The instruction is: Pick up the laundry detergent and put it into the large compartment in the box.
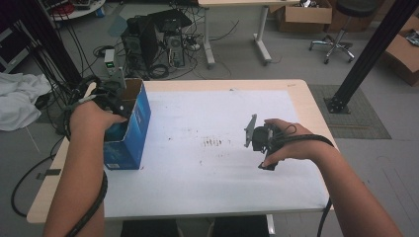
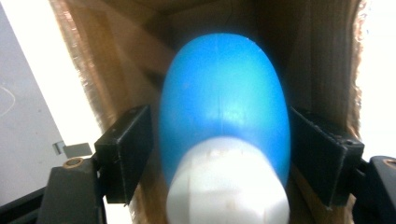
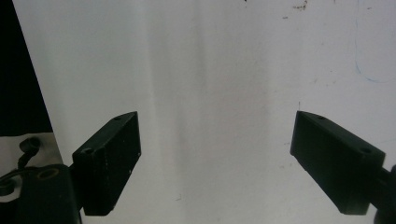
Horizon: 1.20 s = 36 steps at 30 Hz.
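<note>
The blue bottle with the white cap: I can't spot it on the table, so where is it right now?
The blue bottle sits inside the blue cardboard box at the table's left edge, between the left gripper's jaws, as the left gripper view shows.

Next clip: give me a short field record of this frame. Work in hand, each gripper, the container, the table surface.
work in hand: blue bottle with white cap inside the blue cardboard box
left gripper: reaching into the box, jaws on either side of the bottle, slight gaps visible, not pressing
right gripper: open, nothing between jaws, over the white sheet
box: open-topped, at the table's left edge
table: light wood, sheet with faint marks
</note>
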### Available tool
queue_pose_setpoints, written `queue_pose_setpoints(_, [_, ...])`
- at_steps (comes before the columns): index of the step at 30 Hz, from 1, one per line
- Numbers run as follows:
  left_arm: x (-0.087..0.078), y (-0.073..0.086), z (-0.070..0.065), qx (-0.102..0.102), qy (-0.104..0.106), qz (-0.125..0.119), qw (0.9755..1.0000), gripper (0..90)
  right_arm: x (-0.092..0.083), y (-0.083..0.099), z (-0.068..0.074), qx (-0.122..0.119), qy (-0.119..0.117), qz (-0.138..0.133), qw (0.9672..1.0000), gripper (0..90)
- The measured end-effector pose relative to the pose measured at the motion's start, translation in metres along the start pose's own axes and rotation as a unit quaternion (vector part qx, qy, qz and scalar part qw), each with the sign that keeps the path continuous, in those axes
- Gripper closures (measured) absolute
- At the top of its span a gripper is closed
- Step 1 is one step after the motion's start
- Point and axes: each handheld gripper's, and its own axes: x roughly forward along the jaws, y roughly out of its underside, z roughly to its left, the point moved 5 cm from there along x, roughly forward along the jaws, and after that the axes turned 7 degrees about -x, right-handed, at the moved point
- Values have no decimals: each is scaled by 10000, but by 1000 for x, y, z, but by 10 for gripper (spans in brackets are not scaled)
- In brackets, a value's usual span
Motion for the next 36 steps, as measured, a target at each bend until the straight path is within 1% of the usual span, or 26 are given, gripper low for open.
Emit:
queue_pose_setpoints(2, [-2, 0, 0, 0, -3, -1, 10000, 248, 0, 0, 0, -2, 1, -2, 10000, 164])
queue_pose_setpoints(6, [-10, 2, 1, 12, -41, -78, 10000, 215, 0, -1, 0, -8, 14, -34, 10000, 165])
queue_pose_setpoints(8, [-13, 2, 1, 14, -53, -106, 9999, 214, -1, -1, 0, -14, 30, -32, 10000, 165])
queue_pose_setpoints(9, [-14, 2, 2, -12, -55, -129, 9999, 212, -1, -1, 0, -16, 24, -36, 10000, 164])
queue_pose_setpoints(12, [-17, 3, 3, -24, -98, -126, 9999, 207, -2, -1, 0, -12, 36, -35, 10000, 164])
queue_pose_setpoints(15, [-19, 4, 5, -13, -139, -143, 9998, 187, -2, 0, 1, 20, 45, -48, 10000, 165])
queue_pose_setpoints(16, [-20, 5, 5, -27, -151, -143, 9998, 166, -3, 0, 1, 5, 50, -36, 10000, 165])
queue_pose_setpoints(18, [-22, 6, 5, -14, -145, -152, 9998, 162, -3, 0, 1, -7, 53, -39, 10000, 164])
queue_pose_setpoints(22, [-28, 6, 4, 72, -241, -307, 9992, 151, -3, 0, 1, 15, 50, -40, 10000, 165])
queue_pose_setpoints(24, [-31, 7, 2, 178, -225, -320, 9991, 147, -3, 0, 1, 11, 42, -50, 10000, 165])
queue_pose_setpoints(27, [-37, 9, -2, 281, -301, -359, 9985, 117, -2, 0, 0, 13, 26, -35, 10000, 165])
queue_pose_setpoints(28, [-38, 9, -4, 313, -291, -374, 9984, 110, -2, -1, -1, 7, 21, -26, 10000, 164])
queue_pose_setpoints(35, [-47, 12, -14, 622, -333, -413, 9967, 67, -6, -3, -1, 12, 32, -12, 10000, 165])
queue_pose_setpoints(36, [-48, 13, -17, 721, -355, -419, 9959, 49, -6, -3, -1, 13, 29, -2, 10000, 164])
